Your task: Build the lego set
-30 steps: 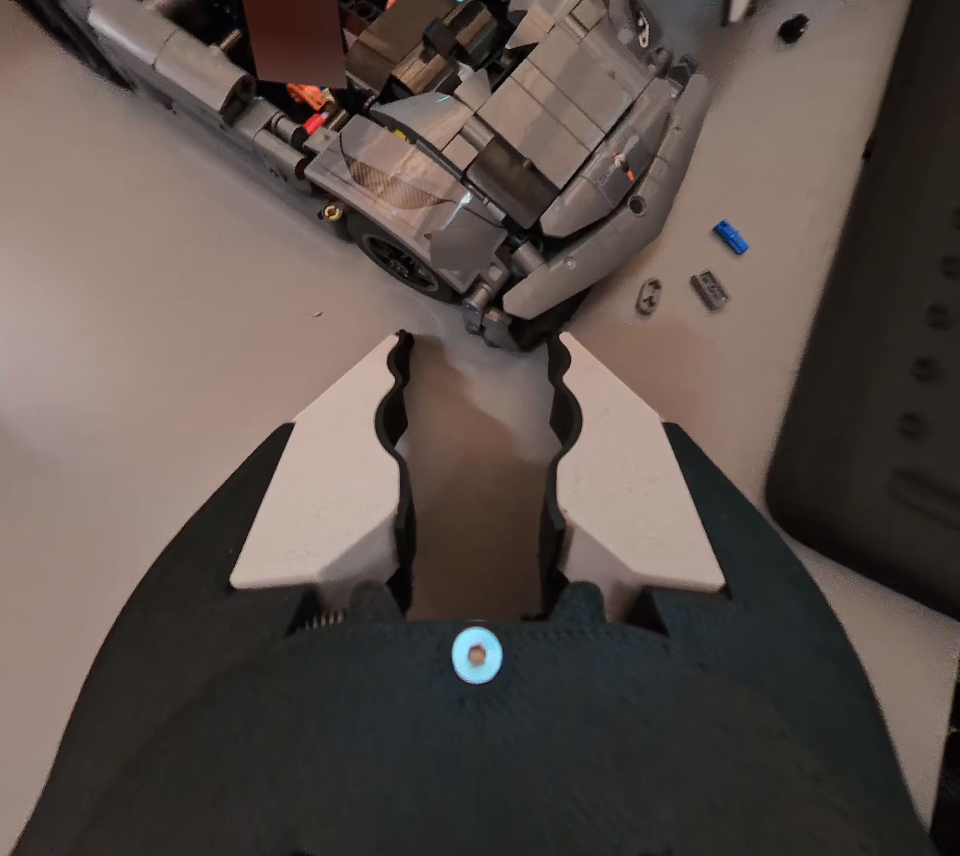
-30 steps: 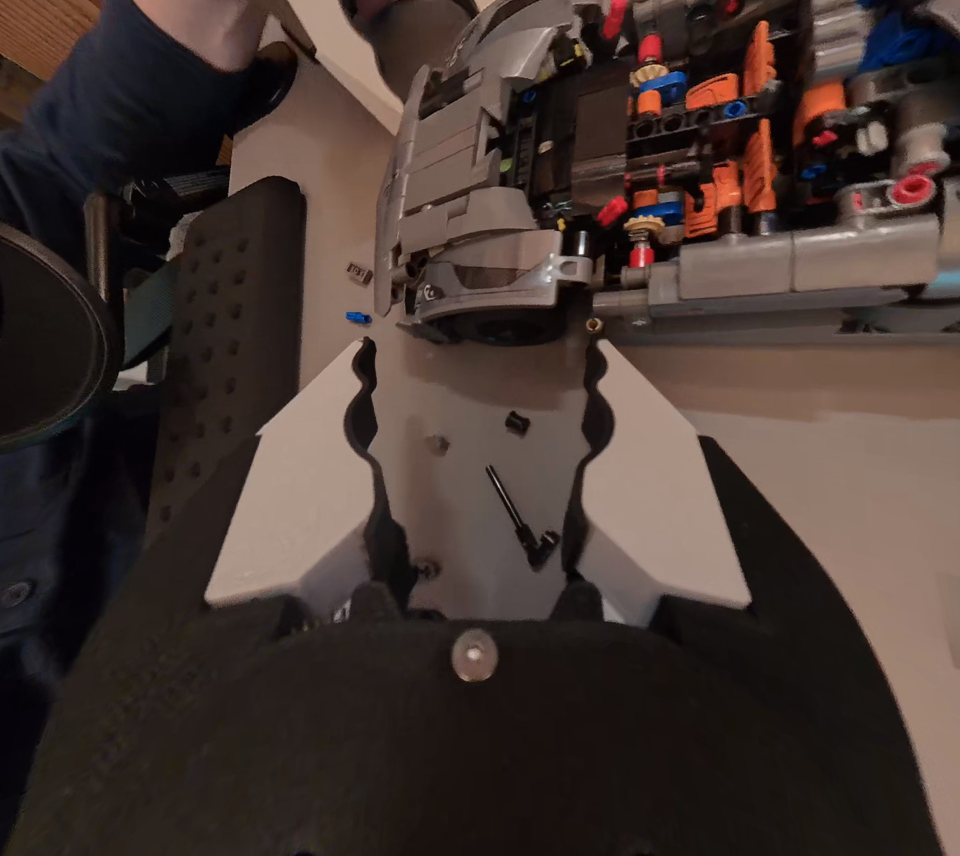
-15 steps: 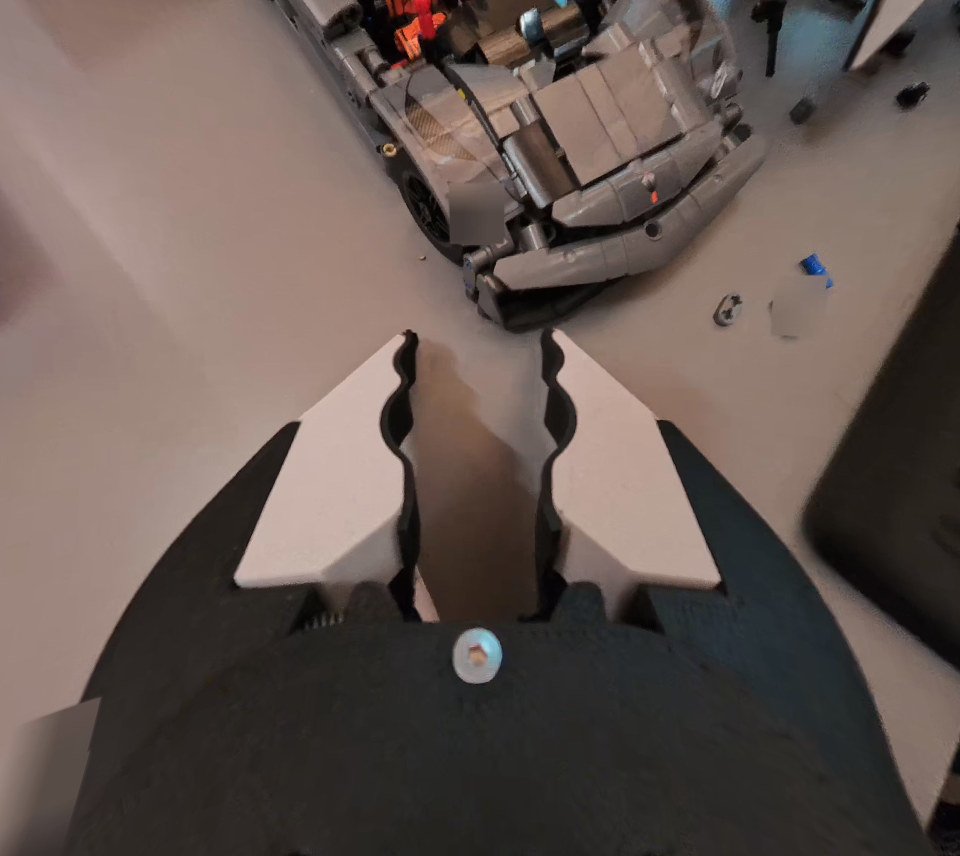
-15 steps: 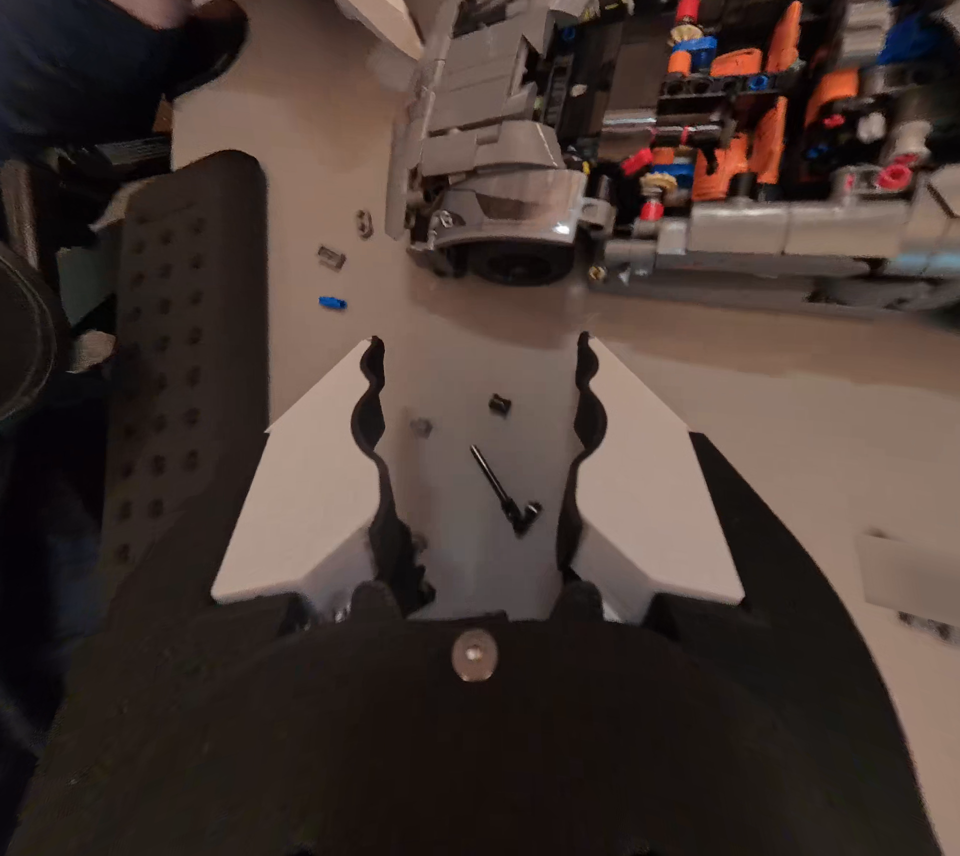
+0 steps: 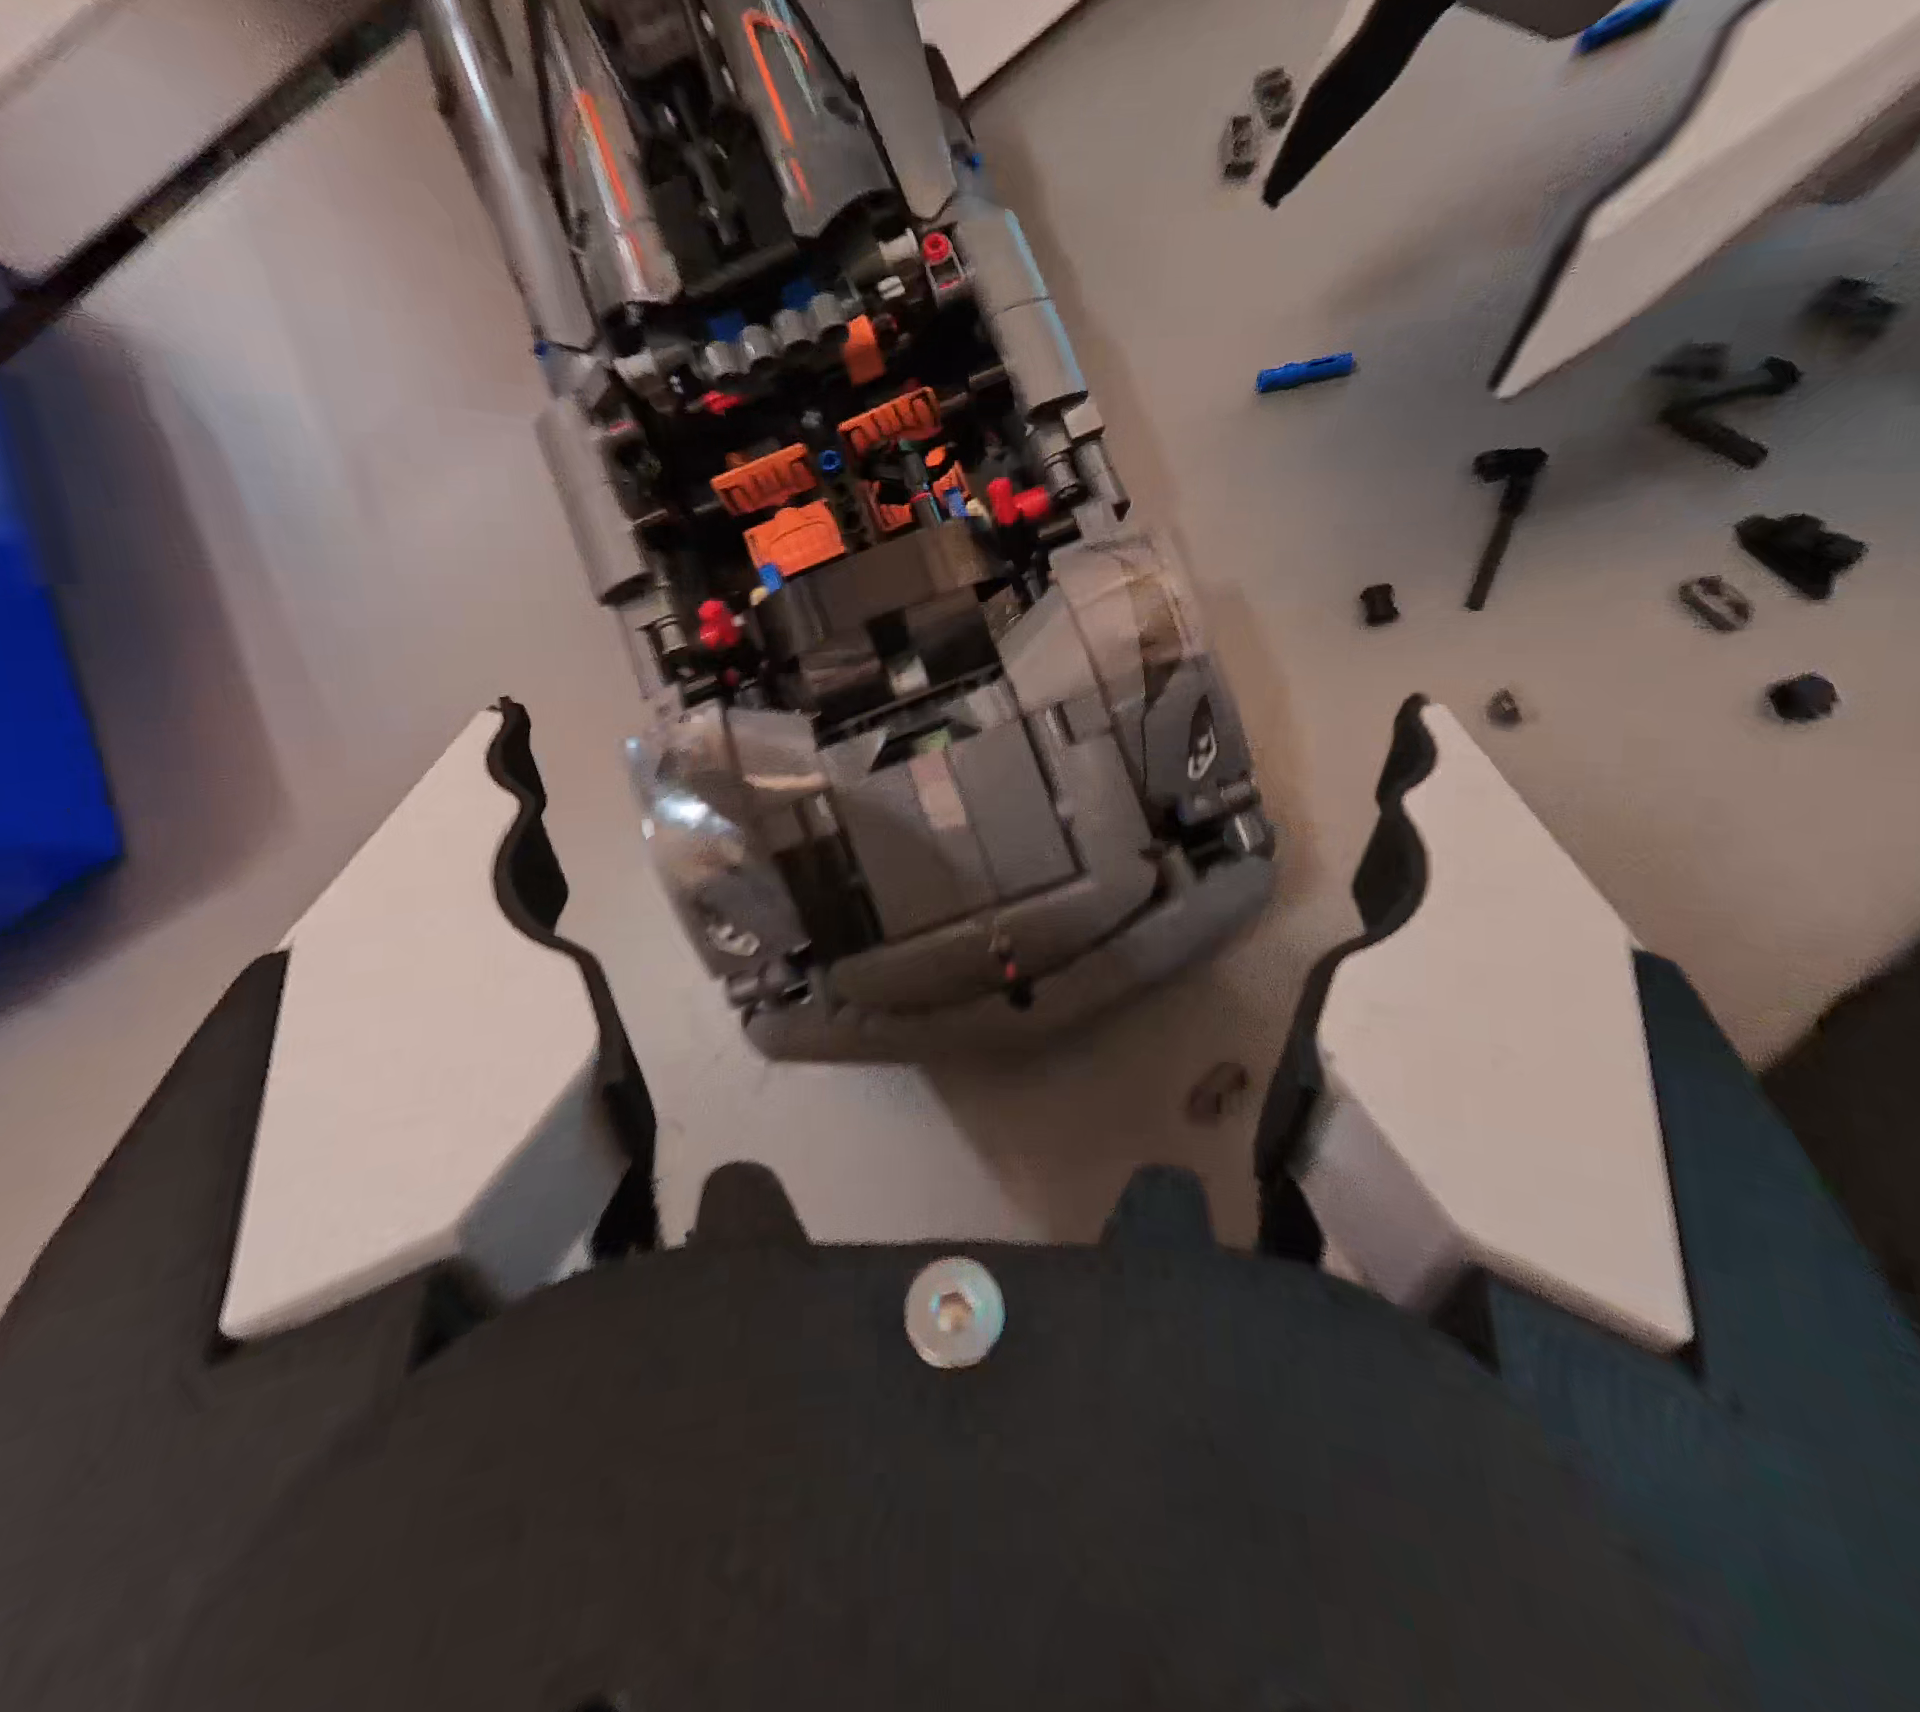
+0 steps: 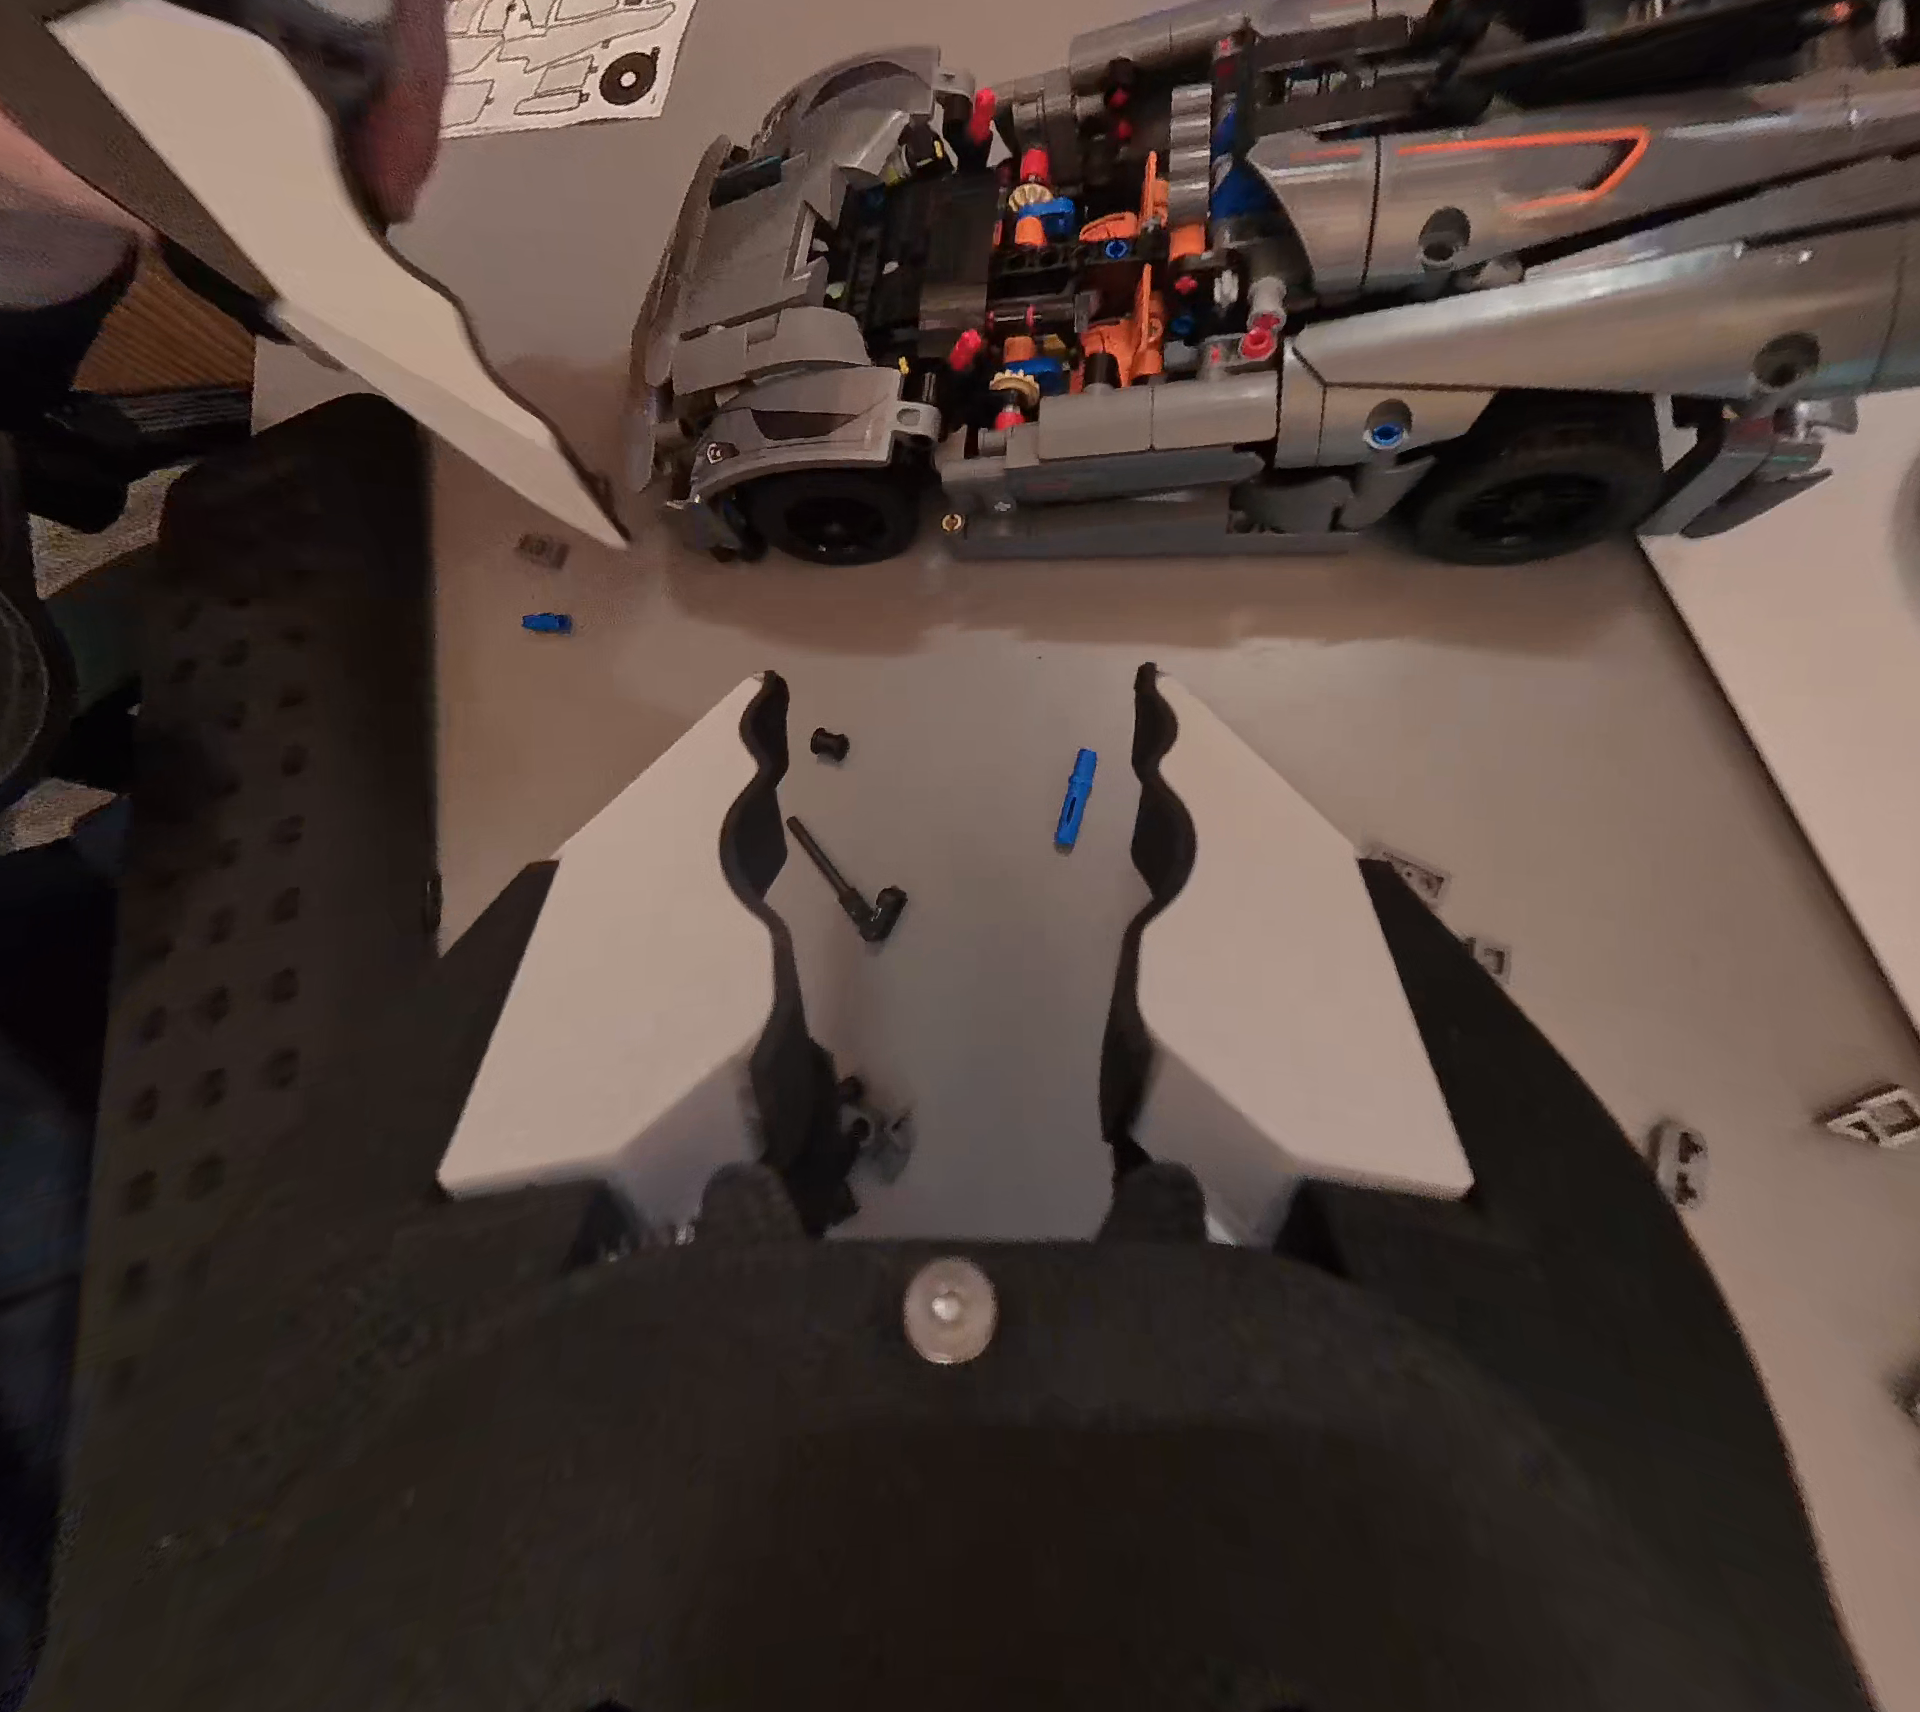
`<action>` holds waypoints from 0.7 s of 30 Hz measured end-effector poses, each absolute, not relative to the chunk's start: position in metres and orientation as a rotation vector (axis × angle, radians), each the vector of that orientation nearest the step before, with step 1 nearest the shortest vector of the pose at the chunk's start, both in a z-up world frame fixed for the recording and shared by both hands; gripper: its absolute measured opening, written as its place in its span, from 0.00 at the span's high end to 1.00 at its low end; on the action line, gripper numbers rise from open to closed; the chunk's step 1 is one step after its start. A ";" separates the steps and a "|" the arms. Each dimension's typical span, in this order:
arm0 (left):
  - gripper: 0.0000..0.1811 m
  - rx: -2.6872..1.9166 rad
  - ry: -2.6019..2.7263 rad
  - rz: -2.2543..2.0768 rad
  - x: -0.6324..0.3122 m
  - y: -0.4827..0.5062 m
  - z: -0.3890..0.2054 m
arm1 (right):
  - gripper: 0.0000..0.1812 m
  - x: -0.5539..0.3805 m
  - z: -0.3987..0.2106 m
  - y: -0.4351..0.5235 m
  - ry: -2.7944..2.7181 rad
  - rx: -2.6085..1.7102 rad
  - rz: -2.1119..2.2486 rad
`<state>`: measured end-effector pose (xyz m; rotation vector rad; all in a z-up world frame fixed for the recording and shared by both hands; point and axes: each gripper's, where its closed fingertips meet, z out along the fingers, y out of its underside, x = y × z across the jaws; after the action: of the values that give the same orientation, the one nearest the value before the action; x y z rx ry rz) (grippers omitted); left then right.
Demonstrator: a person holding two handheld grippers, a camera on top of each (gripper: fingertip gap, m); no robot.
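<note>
A grey toy car [image 5: 894, 623], partly built with orange, red and blue parts showing inside, fills the middle of the left wrist view, its nose pointing toward the bottom of the frame; half a second ago it sat smaller and higher, angled toward the upper left. It stands on a pale table [image 5: 312, 519]. The left claw [image 5: 956, 712] at the lower edge is now spread much wider than before, its tips either side of the car's nose, holding nothing. In the right wrist view the car [image 6: 1195, 332] runs across the upper frame, more of its length visible than earlier. The right claw [image 6: 956, 675] is moderately open and empty, framing a black rod [image 6: 844, 875], a blue pin [image 6: 1075, 798] newly in view, and a small black bush [image 6: 828, 742].
</note>
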<state>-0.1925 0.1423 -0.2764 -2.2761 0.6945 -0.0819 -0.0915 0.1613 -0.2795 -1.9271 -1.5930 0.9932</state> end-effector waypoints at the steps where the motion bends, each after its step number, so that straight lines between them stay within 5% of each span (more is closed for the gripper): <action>1: 0.16 -2.309 0.688 -0.070 -0.189 0.148 -0.283 | 0.64 -0.092 -0.278 0.161 -1.596 -1.912 0.985; 21: 0.22 -2.595 0.921 0.067 -0.239 0.128 -0.319 | 0.65 -0.092 -0.266 0.157 -1.591 -1.862 1.041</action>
<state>-0.2394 0.1282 -0.3191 -2.5946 0.9210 0.0668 -0.0920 0.1573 -0.2660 -1.8621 -1.5911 1.0407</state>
